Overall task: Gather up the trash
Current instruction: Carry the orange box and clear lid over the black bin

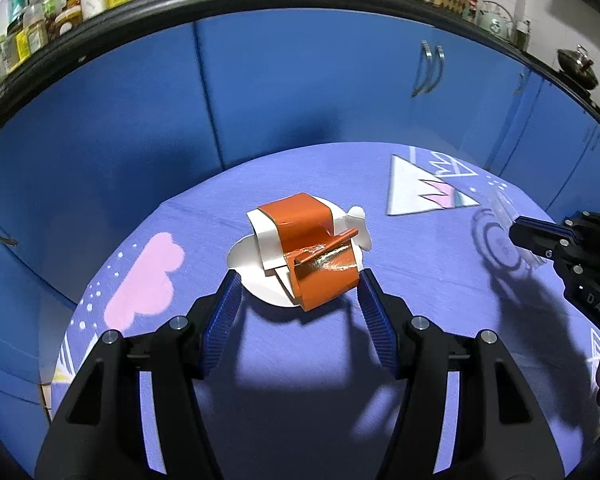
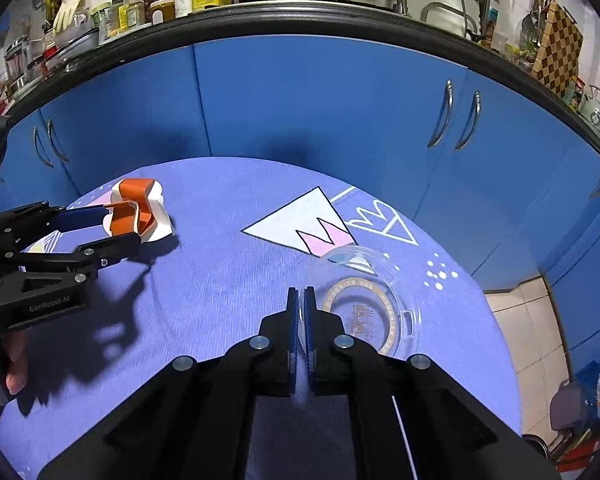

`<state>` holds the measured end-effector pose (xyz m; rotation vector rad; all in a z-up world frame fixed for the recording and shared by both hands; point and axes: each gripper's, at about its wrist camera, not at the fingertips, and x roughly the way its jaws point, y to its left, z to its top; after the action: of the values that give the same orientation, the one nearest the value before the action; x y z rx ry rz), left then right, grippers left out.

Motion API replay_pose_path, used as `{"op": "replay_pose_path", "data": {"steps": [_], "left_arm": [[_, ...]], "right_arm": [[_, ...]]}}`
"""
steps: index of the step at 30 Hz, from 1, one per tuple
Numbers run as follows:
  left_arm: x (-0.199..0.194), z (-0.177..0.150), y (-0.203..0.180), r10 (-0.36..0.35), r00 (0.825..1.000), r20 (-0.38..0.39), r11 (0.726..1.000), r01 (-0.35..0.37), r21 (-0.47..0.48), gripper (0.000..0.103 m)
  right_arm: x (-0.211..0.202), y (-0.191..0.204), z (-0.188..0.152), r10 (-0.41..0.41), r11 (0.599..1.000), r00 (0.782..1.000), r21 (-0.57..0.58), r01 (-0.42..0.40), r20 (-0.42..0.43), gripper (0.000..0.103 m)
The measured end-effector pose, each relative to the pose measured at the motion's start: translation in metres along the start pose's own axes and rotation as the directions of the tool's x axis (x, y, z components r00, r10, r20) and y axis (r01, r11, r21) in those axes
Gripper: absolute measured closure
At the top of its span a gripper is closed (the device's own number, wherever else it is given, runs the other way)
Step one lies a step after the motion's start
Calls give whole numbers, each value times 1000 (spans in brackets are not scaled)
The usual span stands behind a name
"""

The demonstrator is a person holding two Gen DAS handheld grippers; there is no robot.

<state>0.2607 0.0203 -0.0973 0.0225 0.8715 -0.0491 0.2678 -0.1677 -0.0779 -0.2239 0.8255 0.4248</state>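
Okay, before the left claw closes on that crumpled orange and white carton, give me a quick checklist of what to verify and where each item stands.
1. Left claw open wide enough: ok, its fingers are spread on either side of the orange and white carton.
2. Carton between the fingers: ok in the left wrist view, where the near end sits between the tips; the right wrist view agrees.
3. Fingers low enough to catch it: cannot tell.
4. Right claw out of the way: ok, it is off to the side.
5. Right claw's grip on the clear plastic lid: ok, shut on the lid's rim.
6. Trash bin within reach: cannot tell, none in view.
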Motion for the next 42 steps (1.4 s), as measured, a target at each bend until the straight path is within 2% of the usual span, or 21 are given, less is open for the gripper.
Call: {"op": "replay_pose_path", "data": {"steps": [18,30,42], "left_arm": [[-69,-28,-105,-96,995,33,985,90,148,43],[-100,-30,-196,-166,985,47,951,148,271,42],[-123,-30,-267,-197,978,66,908,157,388,42]], "right_arm": [[-103,-31,-57,-70,997,996,23,68,63,100],[-162,-75,-95,-147,987,984,83,140,97,100],[-203,-115,-122,-209,971,970,146,191,125,100]]}}
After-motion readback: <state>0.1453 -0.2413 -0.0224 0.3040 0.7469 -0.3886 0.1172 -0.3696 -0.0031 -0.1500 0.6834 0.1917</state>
